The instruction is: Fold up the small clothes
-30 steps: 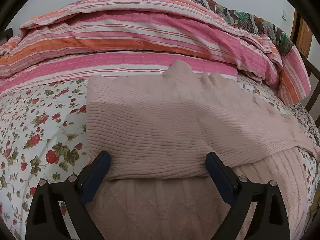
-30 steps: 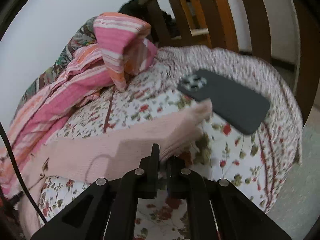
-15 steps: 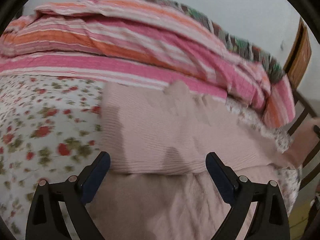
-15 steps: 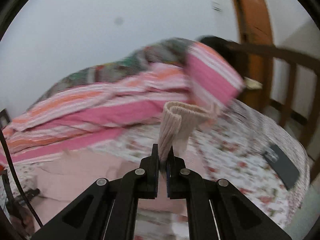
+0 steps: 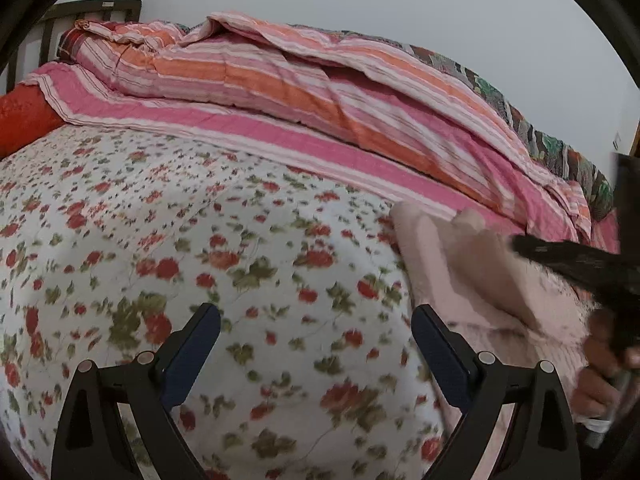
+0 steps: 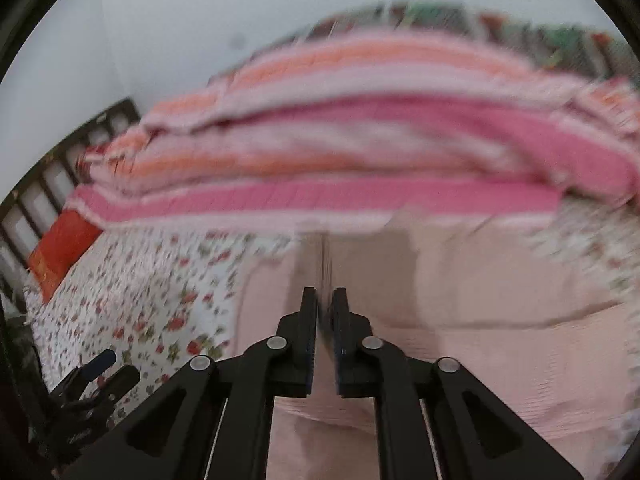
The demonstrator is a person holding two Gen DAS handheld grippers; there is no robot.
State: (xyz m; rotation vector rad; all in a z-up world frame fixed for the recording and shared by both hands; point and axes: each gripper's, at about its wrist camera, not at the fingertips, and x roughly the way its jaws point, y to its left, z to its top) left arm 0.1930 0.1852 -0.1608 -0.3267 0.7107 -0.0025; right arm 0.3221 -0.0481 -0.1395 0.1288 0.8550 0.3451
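Observation:
A pale pink knit sweater [image 6: 500,320] lies flat on the floral bedsheet [image 5: 240,248]. My right gripper [image 6: 325,312] hovers over the sweater's left part. Its jaws are opening, with a narrow gap between the pads. The blurred folded sleeve [image 6: 320,256] runs up from that gap and looks loose between them. My left gripper [image 5: 316,332] is wide open with nothing between its fingers, over bare sheet to the left of the sweater [image 5: 460,272]. In the left wrist view the right gripper [image 5: 572,264] is a dark blur at the right edge, with a hand [image 5: 600,384] below it.
A pink and orange striped quilt [image 5: 320,92] is heaped along the far side of the bed against a white wall. A red pillow [image 5: 24,120] and a dark slatted headboard [image 5: 48,24] are at the far left. The left gripper [image 6: 92,376] shows at the right wrist view's lower left.
The right gripper carried the sleeve from the bed's right end, by a phone, leftward across the sweater, and its jaws have parted. The left gripper slid left off the sweater onto bare sheet.

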